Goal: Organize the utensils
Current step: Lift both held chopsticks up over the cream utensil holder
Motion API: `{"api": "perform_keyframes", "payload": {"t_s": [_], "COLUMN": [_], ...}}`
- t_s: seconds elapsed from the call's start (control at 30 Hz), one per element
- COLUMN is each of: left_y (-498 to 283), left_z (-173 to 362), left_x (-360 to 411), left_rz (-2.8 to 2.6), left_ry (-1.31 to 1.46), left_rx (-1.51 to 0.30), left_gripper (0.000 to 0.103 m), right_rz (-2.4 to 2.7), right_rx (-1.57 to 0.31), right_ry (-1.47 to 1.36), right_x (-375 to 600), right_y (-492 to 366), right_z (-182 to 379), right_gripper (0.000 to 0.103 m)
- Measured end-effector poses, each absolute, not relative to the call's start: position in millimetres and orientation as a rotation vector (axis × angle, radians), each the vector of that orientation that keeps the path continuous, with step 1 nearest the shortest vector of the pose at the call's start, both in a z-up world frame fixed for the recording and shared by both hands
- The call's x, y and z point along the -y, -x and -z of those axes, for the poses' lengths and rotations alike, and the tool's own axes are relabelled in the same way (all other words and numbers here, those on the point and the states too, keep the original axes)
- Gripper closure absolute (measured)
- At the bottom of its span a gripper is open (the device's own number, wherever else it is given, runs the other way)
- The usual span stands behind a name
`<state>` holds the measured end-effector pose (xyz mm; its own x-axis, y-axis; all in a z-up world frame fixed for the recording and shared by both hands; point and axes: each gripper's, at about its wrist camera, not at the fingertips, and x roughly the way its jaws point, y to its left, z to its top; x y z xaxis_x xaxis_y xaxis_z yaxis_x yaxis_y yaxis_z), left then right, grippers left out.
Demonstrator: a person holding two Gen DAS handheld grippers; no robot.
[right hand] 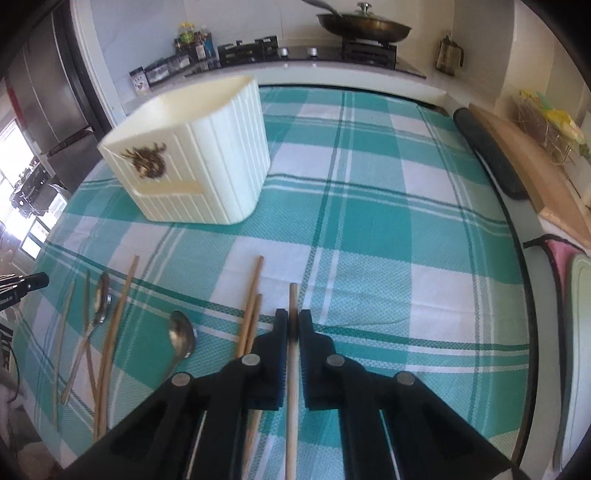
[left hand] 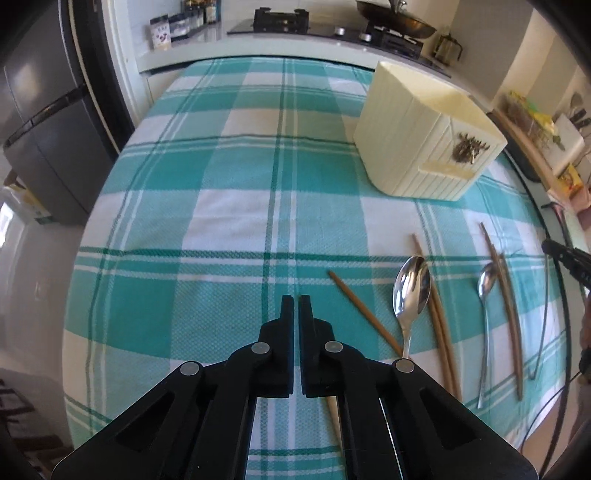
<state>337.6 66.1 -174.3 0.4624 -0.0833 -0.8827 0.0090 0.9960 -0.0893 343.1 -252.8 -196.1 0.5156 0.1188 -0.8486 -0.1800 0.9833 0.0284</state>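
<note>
A worktop point(left hand: 221, 206) under a teal-and-white checked cloth fills both views, with a stove and a pan point(right hand: 365, 26) on the counter behind it. On the cloth stands a cream ribbed utensil holder point(right hand: 207, 155), upright and open at the top, with nothing seen standing out of it. The loose utensils lie in a row on the near part of the cloth, well apart from the holder: wooden chopsticks point(left hand: 441, 325), a large spoon point(left hand: 412, 288) and a smaller spoon point(left hand: 487, 284).

The right gripper point(right hand: 292, 321) has its jaws clamped on a single wooden chopstick point(right hand: 293, 295), which runs lengthwise between them and pokes out ahead of the tips. The left gripper point(left hand: 296, 301) has its jaws together with nothing seen between them; a pale stick shows beneath its body, but whether it is held cannot be told.

The step in hand looks like the pick-up of a chopstick. The next move would call for carrying it over to the holder, tipping it upright above the open top and letting go only once the end is inside the rim.
</note>
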Motion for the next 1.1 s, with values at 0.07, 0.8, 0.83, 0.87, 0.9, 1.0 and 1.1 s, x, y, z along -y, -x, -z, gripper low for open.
{"api": "perform_keyframes", "payload": {"t_s": [0.07,0.8,0.83,0.87,0.9,1.0,1.1], "left_y": [-335,-330,-326,-323,-319,-314,-322], "left_z": [171,170,153,139,122,81,40], "left_x": [-64,-39,-42,-44,-48,-58,-69], "left_rz": [0.049,0.098,0.114,0.123,0.136,0.170,0.202], "left_ry": [0.068,0.099,0.111,0.114,0.121,0.161,0.216], "left_rx": [-1.104,-1.053,-1.010,-0.978,-0.937,-0.847,-0.773], "left_gripper": [0.101,0.100,0.100,0.100,0.100,0.100,0.100], "right_rz": [-0.193,-0.264,-0.265,-0.268,-0.271,-0.273,-0.269], "right_rx": [-0.971,-0.727,-0.711,-0.697,-0.684,-0.637,-0.594], "right_ry": [0.070,0.011,0.014,0.015,0.015,0.026,0.037], "right_x": [253,251,251,250,248,243,238], "right_y": [-331,-255,-254,-253,-252,-254,-264], "right_z": [177,86,80,74,68,51,35], "right_gripper": [0.097,0.097,0.097,0.097,0.097,0.097,0.097]}}
